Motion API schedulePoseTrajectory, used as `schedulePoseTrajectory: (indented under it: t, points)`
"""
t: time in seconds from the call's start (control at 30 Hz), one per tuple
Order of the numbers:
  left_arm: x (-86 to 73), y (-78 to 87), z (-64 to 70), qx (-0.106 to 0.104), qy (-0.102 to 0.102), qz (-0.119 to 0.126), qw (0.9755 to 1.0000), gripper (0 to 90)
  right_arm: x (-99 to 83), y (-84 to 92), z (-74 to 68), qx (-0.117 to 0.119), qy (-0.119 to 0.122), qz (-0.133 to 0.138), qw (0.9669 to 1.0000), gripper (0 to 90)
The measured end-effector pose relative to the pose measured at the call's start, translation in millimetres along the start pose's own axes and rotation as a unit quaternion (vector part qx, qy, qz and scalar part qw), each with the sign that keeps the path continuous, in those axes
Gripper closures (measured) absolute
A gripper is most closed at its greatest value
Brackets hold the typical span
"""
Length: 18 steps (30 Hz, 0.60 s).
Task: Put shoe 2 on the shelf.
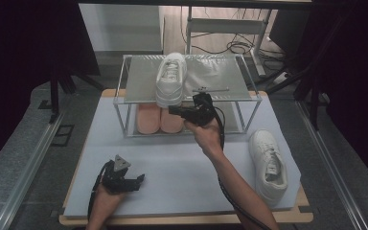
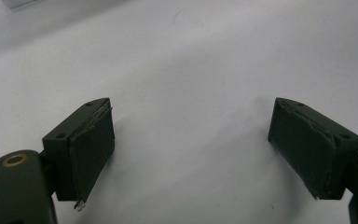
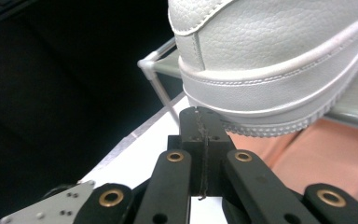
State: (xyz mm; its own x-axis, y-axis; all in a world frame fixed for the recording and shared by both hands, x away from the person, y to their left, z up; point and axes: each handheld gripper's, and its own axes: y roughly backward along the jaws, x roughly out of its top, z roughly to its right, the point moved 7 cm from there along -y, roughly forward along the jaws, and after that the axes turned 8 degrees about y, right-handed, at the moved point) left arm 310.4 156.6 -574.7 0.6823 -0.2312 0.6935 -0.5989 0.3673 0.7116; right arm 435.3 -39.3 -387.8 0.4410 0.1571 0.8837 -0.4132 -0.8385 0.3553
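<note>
The white sneaker [image 1: 171,79] stands on the top shelf of a clear-framed rack [image 1: 239,103], toe pointing away from the person and heel hanging slightly over the shelf's near edge. In the right gripper view the heel's sole [image 3: 261,116] juts past the shelf rim, with the rack's thin corner post just to its left. The right tool [image 1: 179,111] has its jaws pressed flat together with nothing between them, and their tip sits just under and against the overhanging heel, at the level of the shelf's front edge. Below the shelf, a pair of pink insoles or slippers [image 1: 159,120] lies on the rack's lower level, directly beneath the sneaker. The shelf surface to the right of the sneaker is bare metal up to the right rail. A second white sneaker [image 1: 268,165] lies on the table [image 1: 172,187] near its right edge, well apart from the rack. The left tool [image 1: 133,182] rests low near the table's front left, its jaws spread wide over bare white cover with nothing between them; the left gripper view shows both pads [image 2: 93,144] apart above the plain surface. A broad stretch of the table lies open between the two hands.
</note>
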Motion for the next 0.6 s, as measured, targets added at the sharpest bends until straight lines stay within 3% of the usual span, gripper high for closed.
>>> schedulePoseTrajectory:
  t: [0.17,0.37,0.6]
  points:
    - [0.1,-0.1,0.0,0.0,0.0,0.0,1.0,14.5,-0.3,7.7,13.8,-0.001,-0.025,0.009,0.9996,90.0]
    - [0.0,-0.1,-0.1,0.0,0.0,0.0,1.0,14.5,0.7,14.5,21.3,-0.022,-0.02,0.011,0.9995,90.0]
    - [0.0,-0.2,-0.1,-0.001,0.001,0.0,1.0,14.5,1.2,15.5,23.4,-0.03,-0.022,0.015,0.9992,90.0]
